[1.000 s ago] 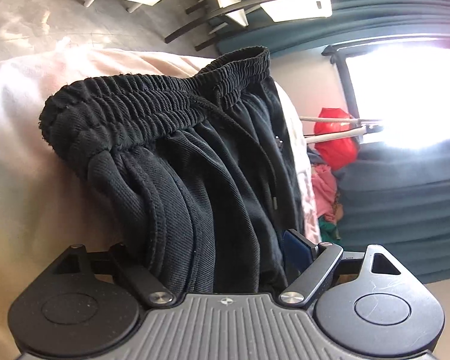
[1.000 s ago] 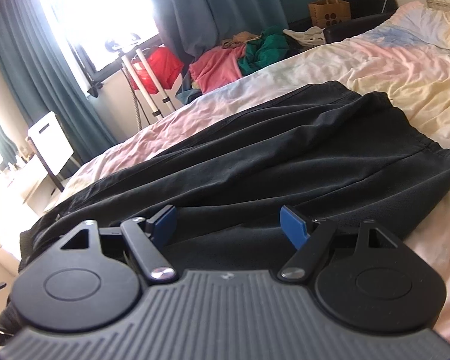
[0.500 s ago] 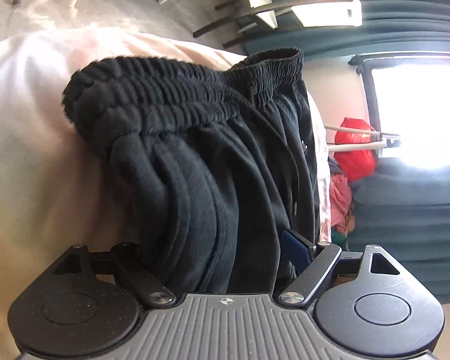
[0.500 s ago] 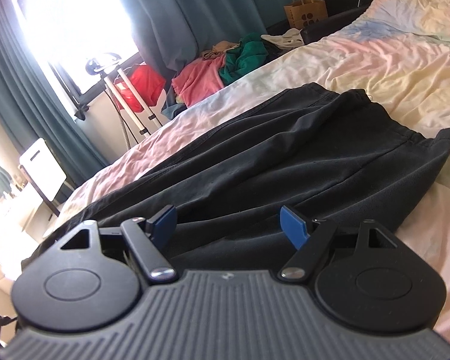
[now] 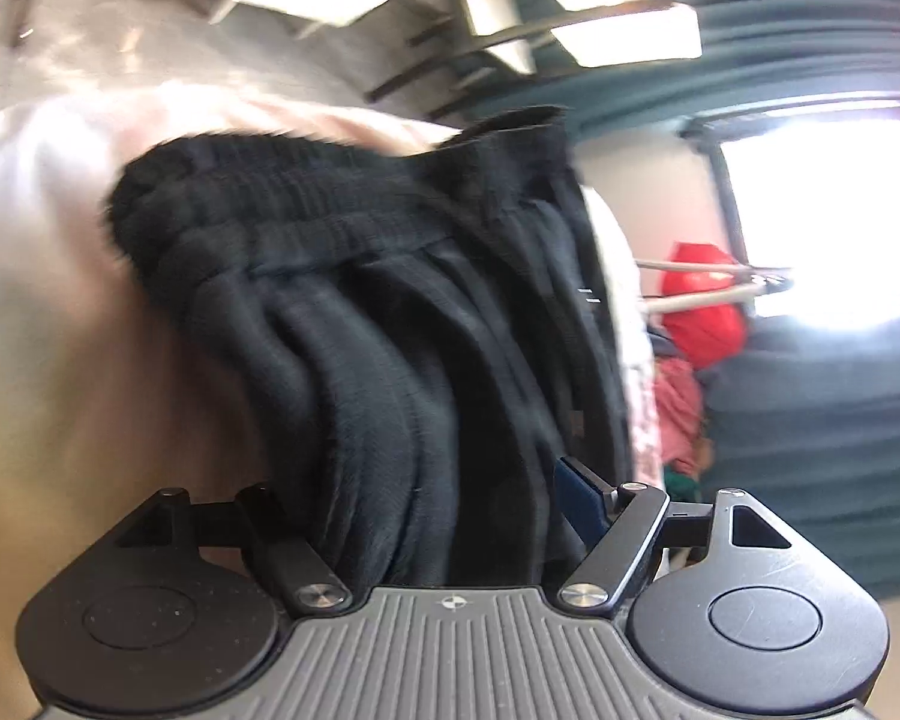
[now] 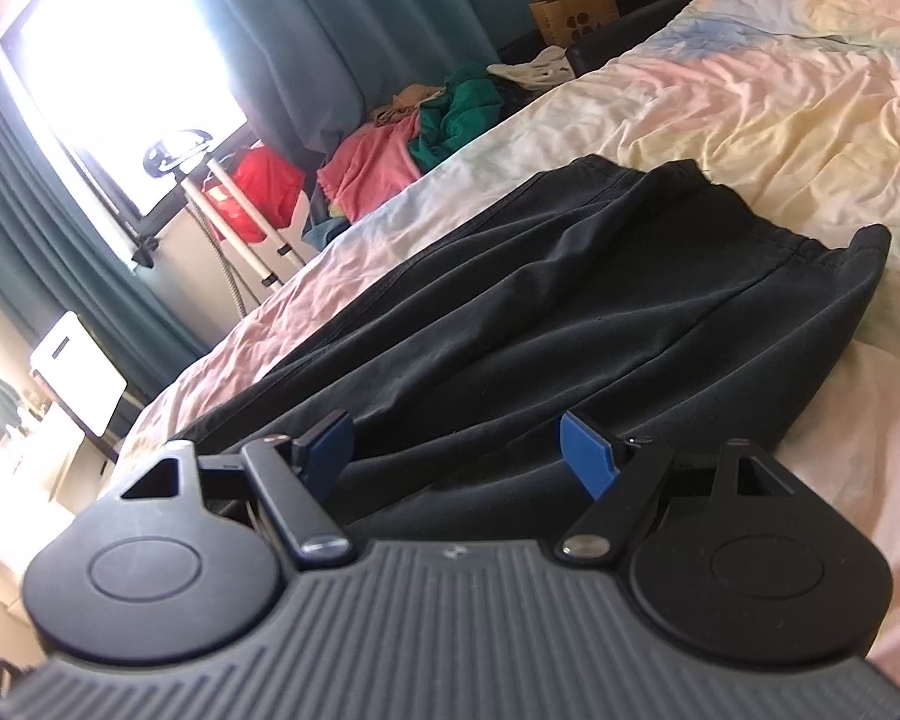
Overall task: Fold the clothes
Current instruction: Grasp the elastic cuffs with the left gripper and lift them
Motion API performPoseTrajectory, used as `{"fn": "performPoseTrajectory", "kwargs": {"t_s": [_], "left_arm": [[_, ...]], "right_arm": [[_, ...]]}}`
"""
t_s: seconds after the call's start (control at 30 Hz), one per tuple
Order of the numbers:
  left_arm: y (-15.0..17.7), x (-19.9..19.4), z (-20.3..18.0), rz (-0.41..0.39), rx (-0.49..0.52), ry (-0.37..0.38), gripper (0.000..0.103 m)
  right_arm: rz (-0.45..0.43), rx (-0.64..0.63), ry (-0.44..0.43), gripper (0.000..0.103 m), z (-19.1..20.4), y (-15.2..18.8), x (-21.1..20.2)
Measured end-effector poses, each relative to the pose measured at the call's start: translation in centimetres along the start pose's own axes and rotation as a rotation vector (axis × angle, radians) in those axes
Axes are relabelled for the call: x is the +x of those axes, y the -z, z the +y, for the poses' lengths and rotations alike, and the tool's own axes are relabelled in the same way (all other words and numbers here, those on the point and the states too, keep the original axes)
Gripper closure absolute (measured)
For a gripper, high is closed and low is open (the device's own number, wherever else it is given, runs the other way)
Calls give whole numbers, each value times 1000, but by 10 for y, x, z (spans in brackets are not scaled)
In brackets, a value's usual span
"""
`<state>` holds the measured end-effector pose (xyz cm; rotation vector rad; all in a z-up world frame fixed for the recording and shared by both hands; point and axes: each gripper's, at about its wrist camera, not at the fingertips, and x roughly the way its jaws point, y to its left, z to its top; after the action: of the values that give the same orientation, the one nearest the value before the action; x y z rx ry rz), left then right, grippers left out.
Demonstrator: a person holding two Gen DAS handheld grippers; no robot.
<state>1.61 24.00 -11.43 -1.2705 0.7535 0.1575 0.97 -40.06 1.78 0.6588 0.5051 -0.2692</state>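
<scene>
Black trousers lie flat along a pastel bed sheet, hems at the far right. My right gripper hovers low over the leg fabric, open, its blue pads wide apart and gripping nothing. In the left wrist view the gathered elastic waistband is bunched up in folds. My left gripper is open with thick folds of the trousers lying between its fingers. One blue pad shows on the right; the other is hidden by cloth. This view is motion-blurred.
A heap of pink and green clothes lies beside the bed under teal curtains. A red bag on a white stand is by the bright window. A paper bag stands at the back. A chair stands past the bed's edge.
The left gripper has pushed closer into the waist end, and the waistband has bunched tighter toward it. The right gripper has tilted and shifted slightly over the leg fabric, still open.
</scene>
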Motion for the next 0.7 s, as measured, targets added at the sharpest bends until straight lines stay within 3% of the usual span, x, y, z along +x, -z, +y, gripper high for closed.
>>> {"fn": "performPoseTrajectory", "kwargs": {"t_s": [0.57, 0.7], "left_arm": [[-3, 9, 10, 77, -30, 38, 26], [0, 15, 5, 116, 40, -41, 28]], "right_arm": [[-38, 285, 93, 25, -81, -25, 4], [-65, 340, 114, 25, -105, -26, 3]]}}
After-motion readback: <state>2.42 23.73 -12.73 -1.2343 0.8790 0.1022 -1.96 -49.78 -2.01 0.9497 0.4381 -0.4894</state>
